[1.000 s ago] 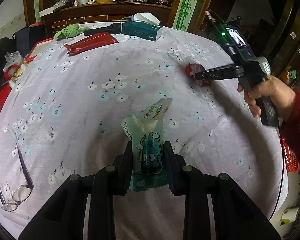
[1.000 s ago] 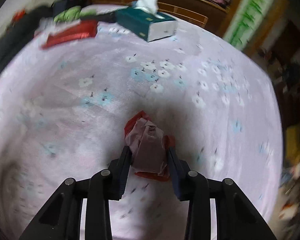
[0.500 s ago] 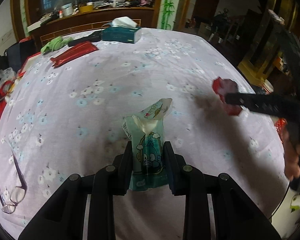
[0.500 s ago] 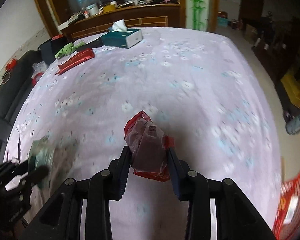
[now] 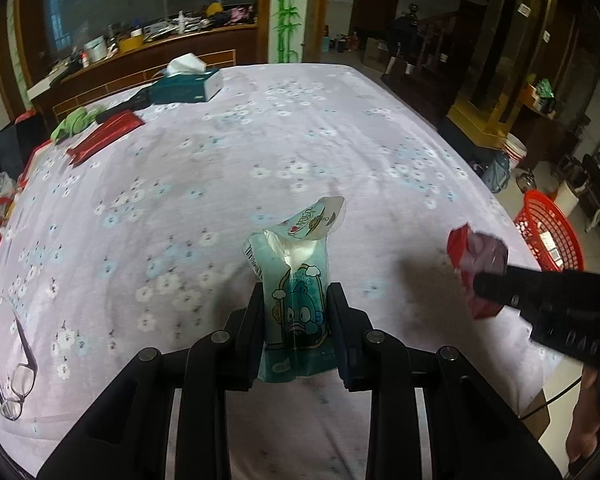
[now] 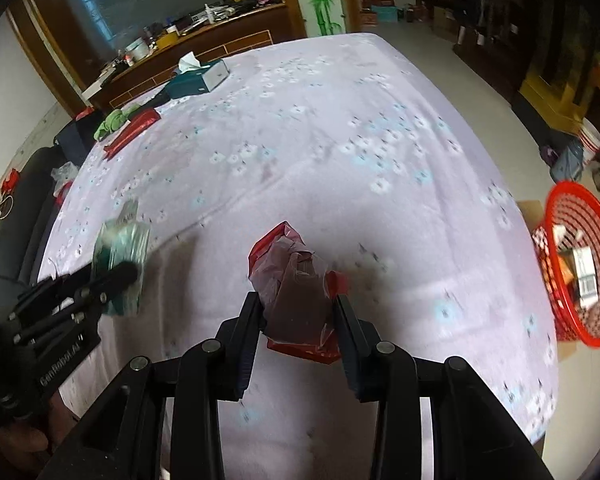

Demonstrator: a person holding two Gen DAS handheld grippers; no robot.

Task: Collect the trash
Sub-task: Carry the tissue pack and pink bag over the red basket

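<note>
Teal wrapper [image 5: 296, 300] and, seemingly, red wrapper [image 6: 298, 300] between fingers.

- 2 grippers: left gripper [image 5: 296, 316]; right gripper [image 6: 298, 316];
- 2 trash pieces: teal tissue pack [image 5: 296, 300]; red wrapper [image 6: 296, 292];
- 1 red basket [image 6: 572, 264], right edge;
- 1 tissue box [image 5: 186, 84], upper left;
- 1 pair of glasses [image 5: 18, 380], lower left

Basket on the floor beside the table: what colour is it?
Red, an open mesh weave. It shows best in the right wrist view.

Dim daylight, fisheye-curved edges, right wrist view slightly motion-blurred.
</note>
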